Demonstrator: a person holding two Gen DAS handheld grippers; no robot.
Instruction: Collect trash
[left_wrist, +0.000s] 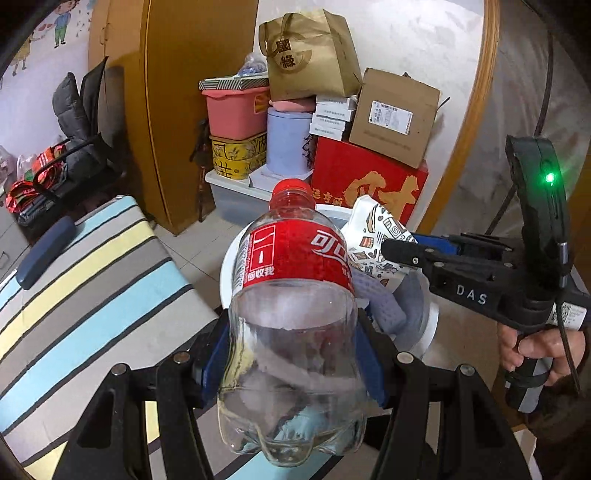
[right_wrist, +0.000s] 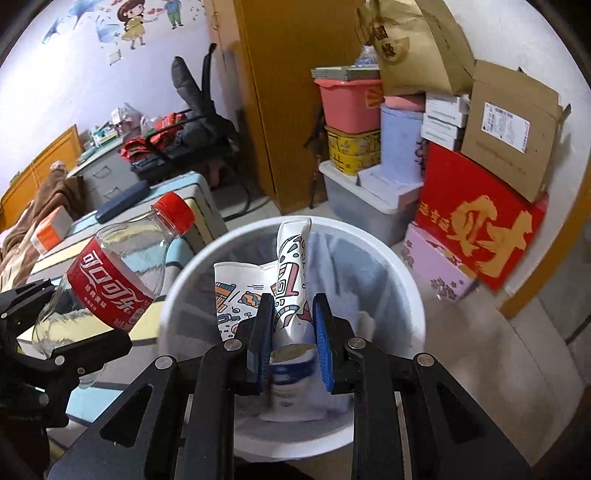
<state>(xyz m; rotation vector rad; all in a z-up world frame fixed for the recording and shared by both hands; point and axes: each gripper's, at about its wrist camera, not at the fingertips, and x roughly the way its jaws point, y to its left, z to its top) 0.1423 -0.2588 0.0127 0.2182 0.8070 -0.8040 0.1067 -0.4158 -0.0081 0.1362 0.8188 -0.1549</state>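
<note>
My left gripper (left_wrist: 291, 354) is shut on an empty clear Coca-Cola bottle (left_wrist: 291, 295) with a red label and red cap, held beside the rim of a white trash bin (left_wrist: 227, 266). The bottle also shows in the right wrist view (right_wrist: 110, 284), left of the bin (right_wrist: 369, 243). My right gripper (right_wrist: 291, 325) is shut on a crushed patterned paper cup (right_wrist: 291, 273), held over the bin's opening. In the left wrist view the right gripper (left_wrist: 397, 247) holds that cup (left_wrist: 373, 236) above the bin. Another patterned cup (right_wrist: 236, 291) and a blue-and-white container (right_wrist: 291, 380) lie inside the bin.
A striped bed (left_wrist: 81, 280) lies left of the bin, with a dark case (left_wrist: 46, 254) on it. Stacked boxes, a red carton (right_wrist: 480, 229), a pink tub (right_wrist: 351, 103) and a paper bag (left_wrist: 310, 55) stand behind the bin. A chair (right_wrist: 192, 125) stands at the back left.
</note>
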